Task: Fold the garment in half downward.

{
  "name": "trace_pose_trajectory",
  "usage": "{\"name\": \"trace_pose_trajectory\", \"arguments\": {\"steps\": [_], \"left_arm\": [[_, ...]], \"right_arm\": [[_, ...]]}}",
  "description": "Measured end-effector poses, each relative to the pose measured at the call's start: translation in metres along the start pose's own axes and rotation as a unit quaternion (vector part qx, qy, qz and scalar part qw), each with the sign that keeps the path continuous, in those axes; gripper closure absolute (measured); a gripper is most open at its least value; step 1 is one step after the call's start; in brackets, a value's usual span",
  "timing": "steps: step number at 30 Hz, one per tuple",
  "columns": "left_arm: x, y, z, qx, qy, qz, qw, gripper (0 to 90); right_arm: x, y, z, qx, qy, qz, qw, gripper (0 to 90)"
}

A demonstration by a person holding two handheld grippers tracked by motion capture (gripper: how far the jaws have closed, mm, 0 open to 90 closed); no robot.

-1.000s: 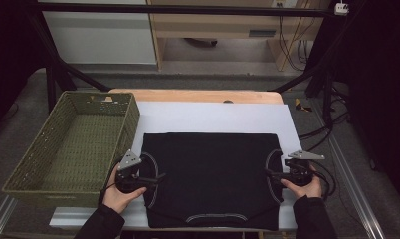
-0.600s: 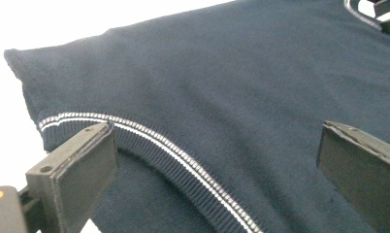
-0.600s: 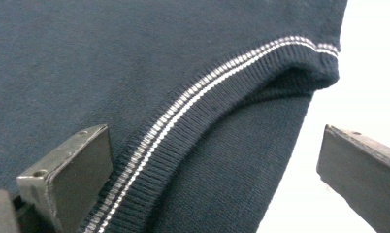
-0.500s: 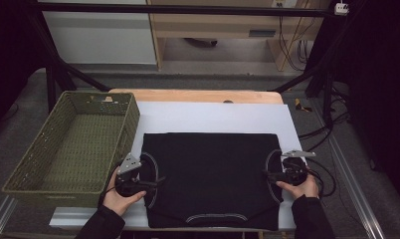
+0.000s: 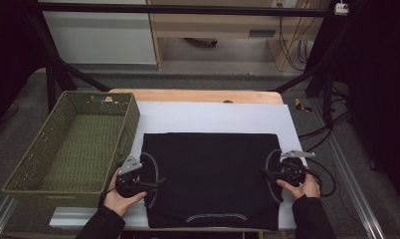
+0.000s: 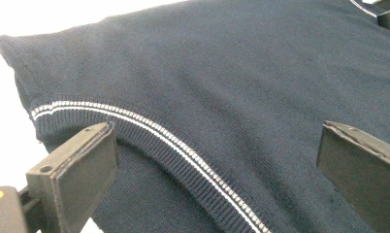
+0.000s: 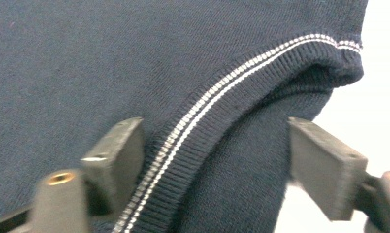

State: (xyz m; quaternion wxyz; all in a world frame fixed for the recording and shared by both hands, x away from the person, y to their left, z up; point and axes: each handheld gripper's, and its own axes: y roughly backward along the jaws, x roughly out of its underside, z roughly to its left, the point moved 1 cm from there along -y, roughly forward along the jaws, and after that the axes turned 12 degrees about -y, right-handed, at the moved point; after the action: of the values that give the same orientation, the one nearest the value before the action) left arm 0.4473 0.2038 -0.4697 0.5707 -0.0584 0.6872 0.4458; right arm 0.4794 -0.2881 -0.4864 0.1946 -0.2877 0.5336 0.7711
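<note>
Fingers of both grippers straddle knit, nothing pinched yet. Left gripper (image 6: 217,165) jaws spread wide over the ribbed armhole trim (image 6: 149,133) of the dark sleeveless sweater (image 5: 210,174), pads clear of the fabric. Right gripper (image 7: 217,165) jaws have just been closing, the other armhole trim (image 7: 207,111) between them, still a gap on each side, so released, not grasping.

Sweater lies flat on the white sheet (image 5: 213,117) over the table (image 5: 198,95), neck toward the person, hem far side. Green woven basket (image 5: 71,142) sits just beside it on the left, empty.

Risks, my read: right jaws may close on the top layer only, so the lower layer stays on the sheet and the garment lifts skewed. Left is wider and behind; uneven closing could drag the sweater sideways. Pads could also slip off the thick rib trim.

Versus a second ago: both hands in about the same spots at the armholes, sweater and basket unmoved; right jaws narrower than before.
</note>
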Motion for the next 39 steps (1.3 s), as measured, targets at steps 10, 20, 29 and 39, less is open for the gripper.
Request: {"name": "trace_pose_trajectory", "arguments": {"steps": [10,20,29,39], "left_arm": [[0.001,0.0,0.0,0.0,-0.001,0.002,1.0,0.8],[0.001,-0.001,-0.001,0.0,-0.003,0.005,1.0,0.8],[0.001,-0.001,-0.001,0.0,-0.005,0.005,1.0,0.8],[0.002,-0.002,-0.001,-0.001,-0.007,0.007,1.0,0.8]], "right_arm": [[0.001,0.005,0.001,-0.011,-0.025,0.007,0.9996,53.1],[0.001,0.005,0.007,-0.026,-0.046,0.017,0.9985,77.1],[-0.004,0.01,0.011,-0.003,-0.037,0.022,0.9991,79.4],[-0.01,0.018,0.008,0.0,-0.032,0.022,0.9992,79.5]]}}
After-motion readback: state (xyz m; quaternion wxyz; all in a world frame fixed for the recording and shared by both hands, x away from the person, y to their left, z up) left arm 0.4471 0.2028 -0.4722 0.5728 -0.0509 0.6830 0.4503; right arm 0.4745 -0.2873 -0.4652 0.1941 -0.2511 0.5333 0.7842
